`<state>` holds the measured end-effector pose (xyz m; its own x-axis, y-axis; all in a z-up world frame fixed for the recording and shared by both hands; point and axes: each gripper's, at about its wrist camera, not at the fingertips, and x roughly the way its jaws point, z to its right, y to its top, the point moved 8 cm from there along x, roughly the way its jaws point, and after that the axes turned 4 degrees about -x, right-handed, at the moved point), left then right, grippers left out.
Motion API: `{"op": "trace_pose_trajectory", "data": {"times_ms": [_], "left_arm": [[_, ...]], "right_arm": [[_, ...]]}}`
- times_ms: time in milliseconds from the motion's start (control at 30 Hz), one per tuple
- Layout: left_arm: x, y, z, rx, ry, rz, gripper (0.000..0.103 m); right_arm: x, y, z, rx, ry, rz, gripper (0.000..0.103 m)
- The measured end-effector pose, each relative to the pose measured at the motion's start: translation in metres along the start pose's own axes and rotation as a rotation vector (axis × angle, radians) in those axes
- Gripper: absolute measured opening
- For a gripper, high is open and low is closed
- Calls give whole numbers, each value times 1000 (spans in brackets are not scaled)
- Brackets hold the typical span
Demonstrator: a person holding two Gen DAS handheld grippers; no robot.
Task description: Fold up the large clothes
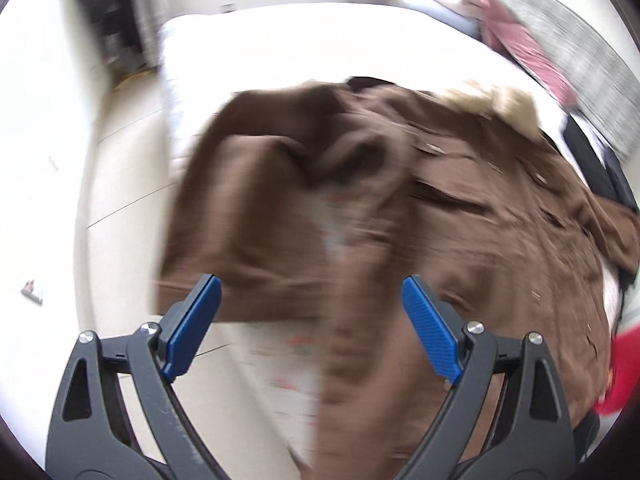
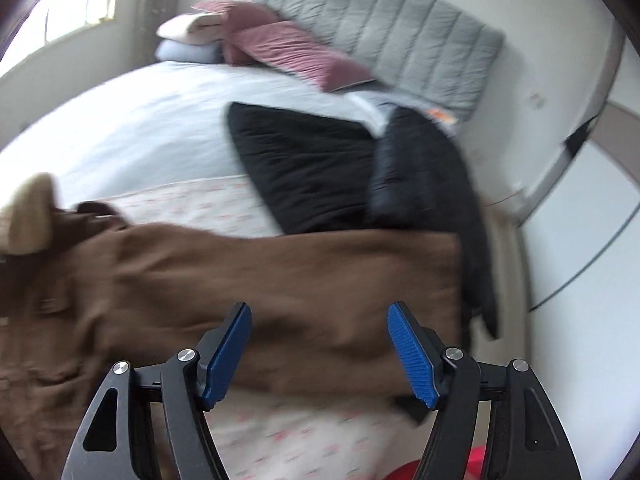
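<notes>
A large brown coat [image 1: 460,216] with a pale fur collar [image 1: 496,108] lies spread on the bed; both views are blurred. Its left part [image 1: 256,184] is folded over, showing creases. My left gripper [image 1: 312,292] hangs open above the coat's near edge, nothing between its blue pads. In the right wrist view the brown coat [image 2: 248,272] stretches across the frame, its fur collar [image 2: 28,216] at the far left. My right gripper [image 2: 320,316] is open over the coat's lower edge, pads apart and clear of the cloth.
The bed has a white sheet [image 1: 288,48] and a patterned cover [image 2: 304,440]. A black garment [image 2: 312,168] and a dark padded one [image 2: 424,176] lie beyond the coat. Pink and grey bedding [image 2: 360,28] is piled at the head. Something red [image 1: 620,372] sits at the right edge. Pale floor [image 1: 52,200] runs along the left.
</notes>
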<state>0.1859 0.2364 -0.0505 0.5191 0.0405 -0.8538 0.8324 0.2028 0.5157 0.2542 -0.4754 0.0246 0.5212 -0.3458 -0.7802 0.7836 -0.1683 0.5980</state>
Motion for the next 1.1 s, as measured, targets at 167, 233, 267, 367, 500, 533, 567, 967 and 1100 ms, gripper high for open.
{"op": "trace_pose_trajectory", "data": {"times_ms": [167, 233, 267, 367, 500, 533, 567, 967, 1100], "left_arm": [[26, 6, -73, -103, 81, -46, 92], [43, 3, -101, -174, 77, -84, 92], [53, -1, -114, -221, 55, -102, 92], [78, -16, -135, -390, -71, -149, 92], [100, -33, -124, -498, -308, -207, 47], [101, -33, -118, -490, -343, -211, 27], [101, -30, -112, -483, -366, -213, 12], [-18, 162, -183, -255, 330, 163, 10], [-4, 194, -200, -323, 401, 153, 20]], "right_arm": [[-34, -19, -79, -67, 207, -3, 72], [-33, -25, -105, -95, 248, 3, 72], [-39, -29, -119, -115, 269, 12, 72], [-47, -38, -149, -163, 302, 23, 73], [-45, -55, -179, -223, 313, 7, 73], [-43, -59, -186, -232, 316, -1, 73], [-41, -62, -188, -237, 321, -8, 73], [-12, -67, -213, -241, 343, -61, 73], [-2, -64, -220, -256, 339, -84, 73]]}}
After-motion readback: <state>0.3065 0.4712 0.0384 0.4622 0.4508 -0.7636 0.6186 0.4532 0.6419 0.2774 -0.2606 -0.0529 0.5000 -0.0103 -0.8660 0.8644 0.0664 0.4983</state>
